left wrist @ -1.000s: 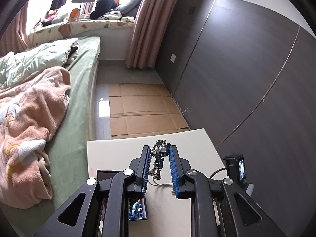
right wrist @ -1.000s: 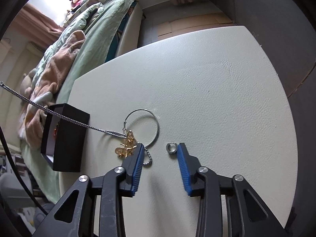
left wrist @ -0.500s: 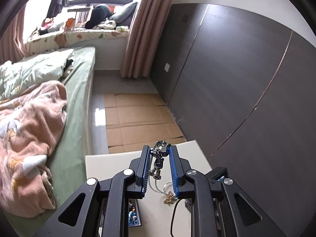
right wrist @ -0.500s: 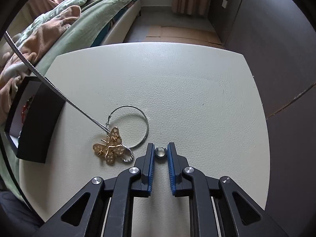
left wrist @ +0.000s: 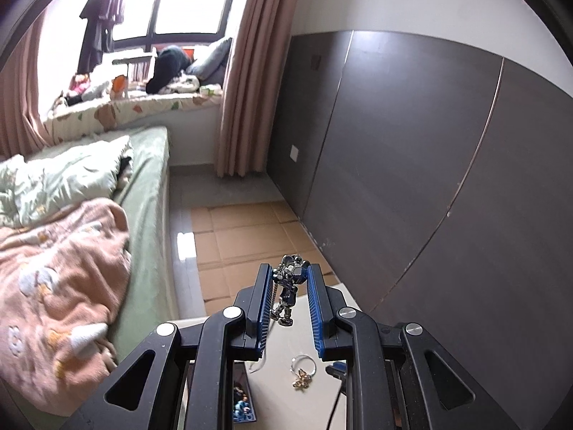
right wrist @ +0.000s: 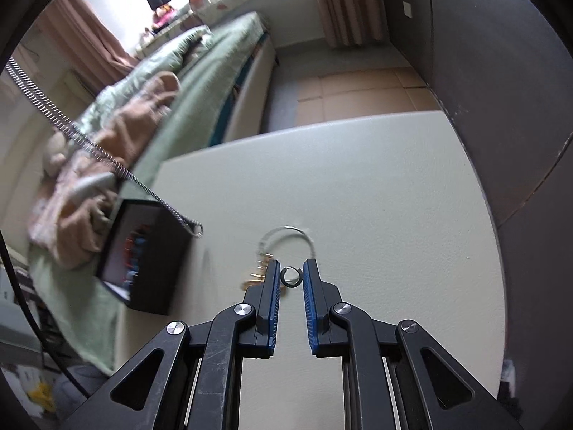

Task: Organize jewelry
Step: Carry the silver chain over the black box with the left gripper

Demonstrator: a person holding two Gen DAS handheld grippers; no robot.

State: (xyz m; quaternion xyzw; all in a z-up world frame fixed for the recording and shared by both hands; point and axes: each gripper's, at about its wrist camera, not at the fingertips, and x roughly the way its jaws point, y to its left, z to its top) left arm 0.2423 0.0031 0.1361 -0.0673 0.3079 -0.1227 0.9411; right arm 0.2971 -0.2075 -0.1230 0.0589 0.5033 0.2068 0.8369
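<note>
My left gripper (left wrist: 288, 275) is shut on a silver figure pendant (left wrist: 288, 286) and holds it high above the white table (right wrist: 376, 193); its silver chain (right wrist: 89, 147) hangs down across the right wrist view, its end above the black jewelry box (right wrist: 150, 261). My right gripper (right wrist: 290, 275) is shut on a small silver ring (right wrist: 290, 276), lifted just above the table. A thin silver hoop (right wrist: 293, 236) with a gold butterfly pendant (left wrist: 301, 382) lies on the table under the right gripper. The box also shows in the left wrist view (left wrist: 243, 399).
A bed with green sheets and a pink blanket (left wrist: 61, 279) runs along the table's left side. A dark wall panel (left wrist: 412, 179) stands to the right. Cardboard sheets (left wrist: 247, 240) cover the floor beyond the table.
The right gripper closed on the small ring and lifted it off the table. The left gripper rose higher with the pendant, and the chain's end came free of the hoop and butterfly.
</note>
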